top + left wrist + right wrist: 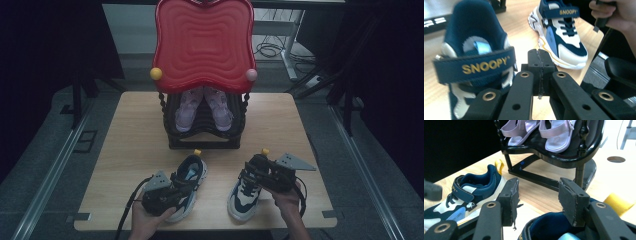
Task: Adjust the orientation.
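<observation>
Two navy-and-white SNOOPY sneakers stand side by side near the table's front edge, heels pointing away. My left gripper [184,184] [540,65] is shut with its pads pressed together and nothing between them, just to the right of the left sneaker [192,172] [474,62]. In the left gripper view the right sneaker [242,195] [564,37] lies farther off. My right gripper [249,172] [539,200] is open, its jaws spread above the right sneaker's navy collar [549,225], beside that sneaker's yellow heel tab [617,202]. The left sneaker [474,192] shows to its left.
A black rack [205,136] [564,157] stands at the back middle of the wooden table [130,130], holding a pair of pink sandals [202,107] [554,135]. A red wavy panel [202,42] rises over it. Dark floor and rails flank the table.
</observation>
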`<state>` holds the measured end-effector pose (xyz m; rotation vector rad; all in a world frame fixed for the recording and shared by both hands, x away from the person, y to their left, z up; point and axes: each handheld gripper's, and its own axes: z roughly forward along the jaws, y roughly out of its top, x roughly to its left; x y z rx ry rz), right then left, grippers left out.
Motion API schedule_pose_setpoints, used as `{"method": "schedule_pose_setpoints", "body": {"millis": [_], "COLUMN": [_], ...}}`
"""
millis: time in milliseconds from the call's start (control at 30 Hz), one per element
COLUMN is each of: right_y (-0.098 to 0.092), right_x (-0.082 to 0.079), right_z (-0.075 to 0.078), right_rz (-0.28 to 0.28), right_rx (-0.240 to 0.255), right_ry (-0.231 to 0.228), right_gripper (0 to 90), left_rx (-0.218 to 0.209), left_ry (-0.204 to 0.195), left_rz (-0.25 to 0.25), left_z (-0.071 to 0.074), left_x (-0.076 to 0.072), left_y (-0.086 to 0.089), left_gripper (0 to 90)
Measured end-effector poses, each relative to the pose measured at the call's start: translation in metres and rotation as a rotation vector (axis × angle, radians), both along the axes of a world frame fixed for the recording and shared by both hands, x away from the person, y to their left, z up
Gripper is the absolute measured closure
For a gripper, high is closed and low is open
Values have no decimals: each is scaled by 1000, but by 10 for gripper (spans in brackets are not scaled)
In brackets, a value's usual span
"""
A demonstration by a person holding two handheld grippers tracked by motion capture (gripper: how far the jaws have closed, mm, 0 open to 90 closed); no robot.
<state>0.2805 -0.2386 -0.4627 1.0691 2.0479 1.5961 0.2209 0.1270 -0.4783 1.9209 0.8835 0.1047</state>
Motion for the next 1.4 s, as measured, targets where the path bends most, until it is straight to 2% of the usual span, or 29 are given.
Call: {"method": "schedule_pose_setpoints", "body": {"millis": [100,267,533,867,1167,1400], "right_y": [-3,-4,-3,-6,-8,-8], "right_x": [0,0,1,0,0,1], "right_z": [1,1,0,1,2,1], "right_rz": [-11,-20,-21,-33,-42,-48], "right_rx": [3,7,-2,3,8,2], "right_ry": [-2,-4,1,-2,-4,-1], "right_gripper": [505,501,492,490,491,490], "left_rx": [8,45,96,57,57,14], "left_ry": [25,67,85,93,100,120], "left_rz": [-12,-17,5,27,73,97], "left_z": [-7,-23,-32,-33,-33,-35], "left_x": [-5,-9,-9,-12,-11,-11], "left_y": [-3,-9,-6,15,32,47], "left_gripper": [900,900,899,900,900,899]}}
